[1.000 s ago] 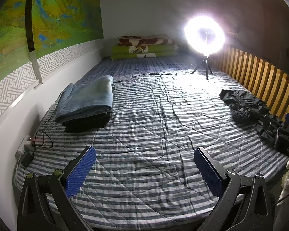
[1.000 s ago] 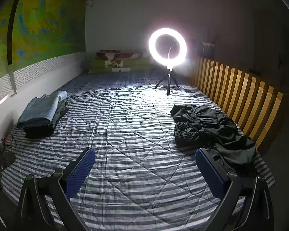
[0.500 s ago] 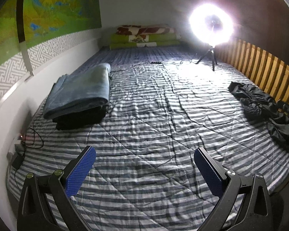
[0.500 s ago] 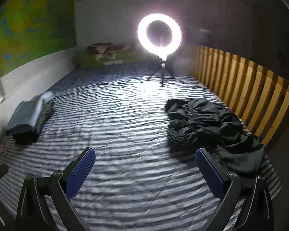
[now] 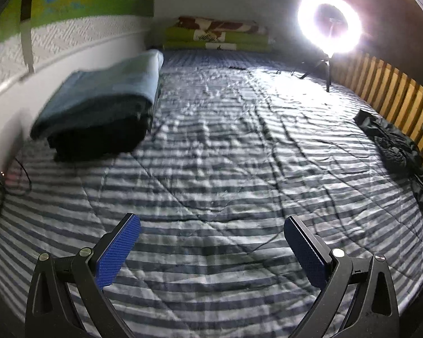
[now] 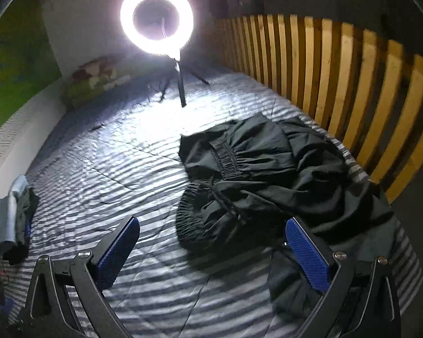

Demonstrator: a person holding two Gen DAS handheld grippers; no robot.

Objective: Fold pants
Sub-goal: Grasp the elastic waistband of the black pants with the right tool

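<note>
Black, thin, crumpled fabric is what you are heading for: the pants (image 6: 268, 180) lie in a loose heap on the right side of the striped quilt (image 6: 121, 169), close beside the wooden slat rail (image 6: 352, 84). In the left wrist view the same heap (image 5: 394, 146) sits far off to the right, well apart from your left gripper (image 5: 211, 245).

Both tongs are released, blue pads spread wide, nothing between them. Your right gripper (image 6: 211, 245) hovers just short of the heap, its right pad already over dark cloth.

The step in hand looks like the first reach, to pick the pants up and spread them. To do it well, aim for the gathered elastic waistband (image 6: 228, 160), which shows as a ribbed strip near the heap's middle, and pinch only one layer at a corner of it. Bring your left gripper across to take the other corner, then lift and shake flat.

No clear long axis can be read while the cloth is bunched. The mass spreads roughly from far left to near right, waistband toward the ring light (image 6: 156, 18); where the legs end cannot be told.

A folded stack of clothes (image 5: 98, 104) rests by the left wall.
</note>
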